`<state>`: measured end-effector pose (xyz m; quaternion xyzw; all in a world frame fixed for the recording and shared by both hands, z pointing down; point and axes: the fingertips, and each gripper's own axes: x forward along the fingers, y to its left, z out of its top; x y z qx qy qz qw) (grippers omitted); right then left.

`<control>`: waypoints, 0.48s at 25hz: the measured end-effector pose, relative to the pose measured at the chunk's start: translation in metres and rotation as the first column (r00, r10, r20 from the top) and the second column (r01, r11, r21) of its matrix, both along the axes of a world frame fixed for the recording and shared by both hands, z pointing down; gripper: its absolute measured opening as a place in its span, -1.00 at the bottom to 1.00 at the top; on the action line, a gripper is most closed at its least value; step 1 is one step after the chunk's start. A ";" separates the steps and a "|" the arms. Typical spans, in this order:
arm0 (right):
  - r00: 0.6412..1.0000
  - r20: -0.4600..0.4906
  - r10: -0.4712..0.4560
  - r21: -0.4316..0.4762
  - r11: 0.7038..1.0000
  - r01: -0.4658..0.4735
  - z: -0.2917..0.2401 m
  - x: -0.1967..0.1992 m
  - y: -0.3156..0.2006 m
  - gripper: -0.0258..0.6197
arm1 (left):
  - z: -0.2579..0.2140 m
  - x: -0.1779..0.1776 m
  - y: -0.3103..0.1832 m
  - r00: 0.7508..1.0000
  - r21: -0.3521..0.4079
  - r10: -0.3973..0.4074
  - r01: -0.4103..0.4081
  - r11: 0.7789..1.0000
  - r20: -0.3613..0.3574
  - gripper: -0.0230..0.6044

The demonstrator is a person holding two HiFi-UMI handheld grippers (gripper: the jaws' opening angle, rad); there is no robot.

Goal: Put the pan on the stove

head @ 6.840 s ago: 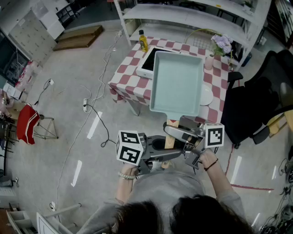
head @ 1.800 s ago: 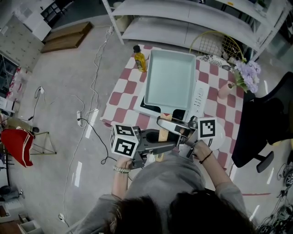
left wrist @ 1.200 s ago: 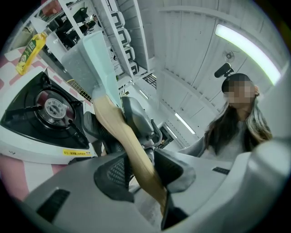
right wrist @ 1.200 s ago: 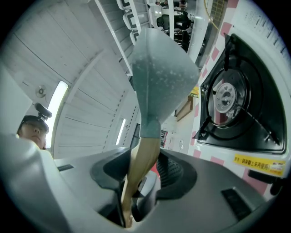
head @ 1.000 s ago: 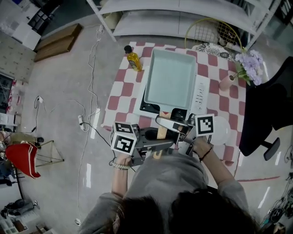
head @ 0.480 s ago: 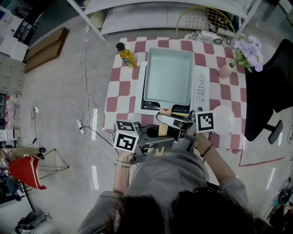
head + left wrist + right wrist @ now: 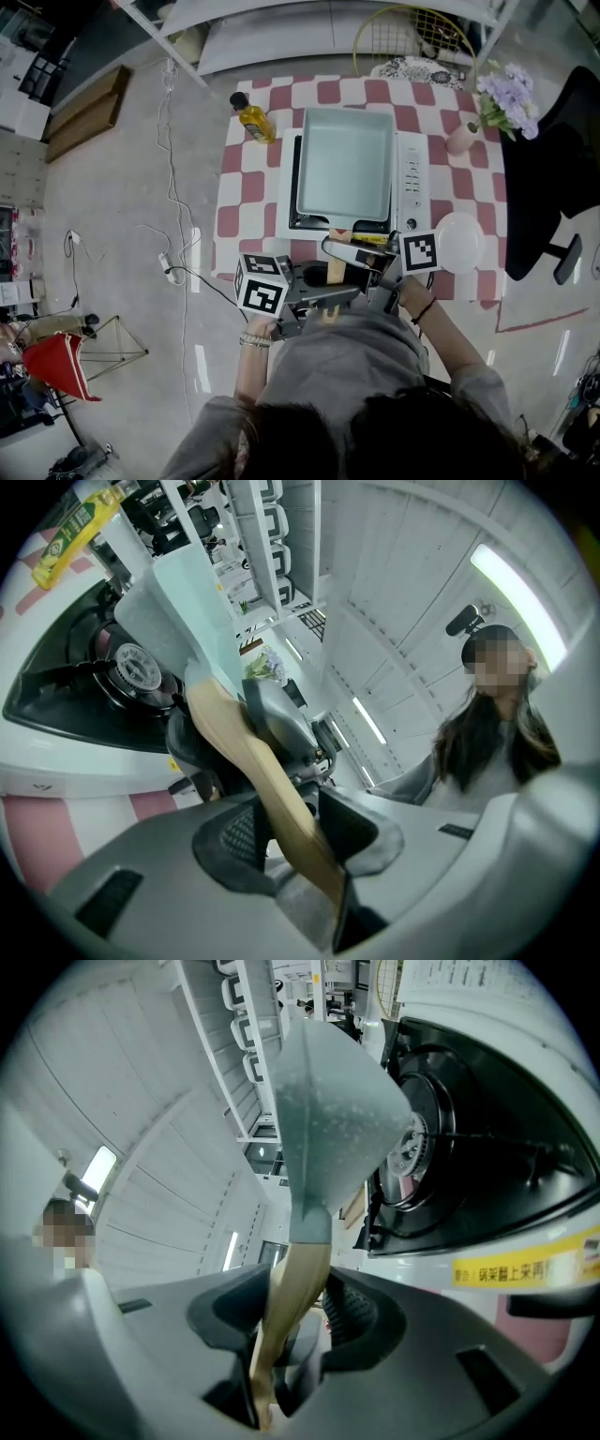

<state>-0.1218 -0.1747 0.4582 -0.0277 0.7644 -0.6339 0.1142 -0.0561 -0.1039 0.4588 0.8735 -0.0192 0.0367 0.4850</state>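
Two grippers are sharing one hold: the left gripper [image 7: 281, 829] and the right gripper [image 7: 298, 1314] are each clamping their jaws on the pan's wooden handle [image 7: 338, 271], coming at it from opposite sides. The pan [image 7: 344, 167] is showing as a pale blue-green rectangle with raised walls, rounded corners and a finely speckled underside, its tan handle tapering out of a short matching socket. It is lying over the stove [image 7: 410, 184], covering the black burner [image 7: 441, 1147], on the red-and-white checked table [image 7: 242, 192]. Whether its base is touching the burner I cannot tell.
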 end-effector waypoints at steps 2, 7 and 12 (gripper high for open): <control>1.000 -0.004 -0.001 -0.007 1.000 0.001 0.004 0.000 0.000 -0.34 | 0.003 0.000 0.000 1.000 -0.005 0.001 -0.001 1.000 0.000 -0.47; 1.000 0.003 -0.004 -0.031 1.000 0.004 0.011 0.000 -0.002 -0.34 | 0.009 0.001 -0.003 1.000 -0.025 -0.006 0.006 1.000 0.002 -0.46; 1.000 0.002 -0.006 -0.041 0.999 0.006 0.018 0.001 -0.003 -0.34 | 0.015 0.003 -0.004 1.000 -0.036 -0.016 0.016 0.999 -0.001 -0.46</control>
